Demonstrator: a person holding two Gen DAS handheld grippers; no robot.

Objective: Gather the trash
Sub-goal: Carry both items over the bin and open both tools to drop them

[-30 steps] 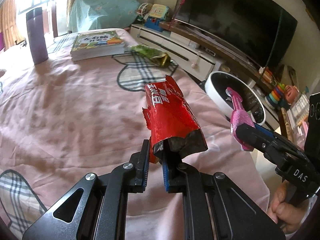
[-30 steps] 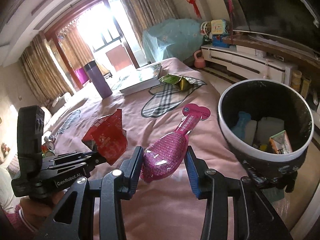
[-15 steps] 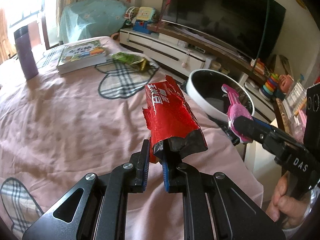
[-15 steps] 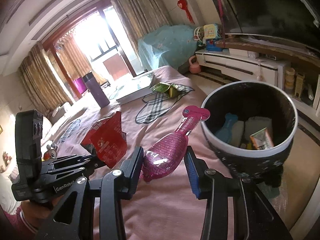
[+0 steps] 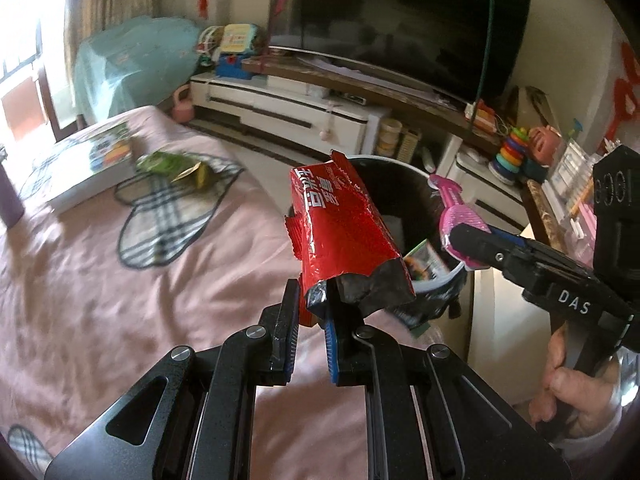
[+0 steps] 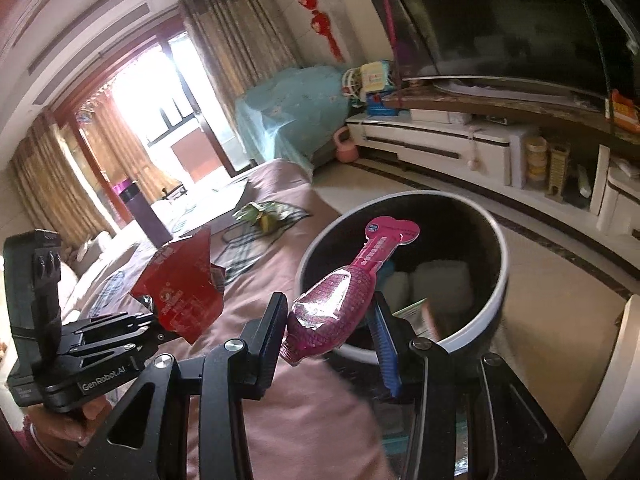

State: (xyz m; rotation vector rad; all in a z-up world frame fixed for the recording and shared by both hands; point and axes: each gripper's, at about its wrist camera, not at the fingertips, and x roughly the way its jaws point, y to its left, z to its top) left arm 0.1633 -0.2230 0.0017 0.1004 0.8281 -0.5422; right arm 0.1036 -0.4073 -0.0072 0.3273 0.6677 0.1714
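Observation:
My left gripper (image 5: pixel 310 310) is shut on a crumpled red snack wrapper (image 5: pixel 344 232), which sticks up over the near rim of a black trash bin with a white rim (image 6: pixel 494 240). The right gripper (image 6: pixel 330 320) is shut on a pink, glittery pouch (image 6: pixel 340 300) whose neck reaches over the bin's mouth. Several pieces of trash lie inside the bin. In the left wrist view the pink pouch (image 5: pixel 456 210) and right gripper (image 5: pixel 472 236) hang at the bin's right side. A green wrapper (image 5: pixel 172 164) lies farther back on the pink bedspread (image 5: pixel 100 272).
A book (image 5: pixel 84 164) and a purple bottle (image 6: pixel 146 216) rest on the far part of the bed. Beyond the bin stands a white TV cabinet (image 6: pixel 440 144) with a dark television (image 5: pixel 396 20). Toys (image 5: pixel 516 148) and shelves crowd the right.
Both grippers have travelled with their wrappers toward the bin, which has grown larger and now sits right under the red wrapper and the pink pouch. The grips are unchanged.

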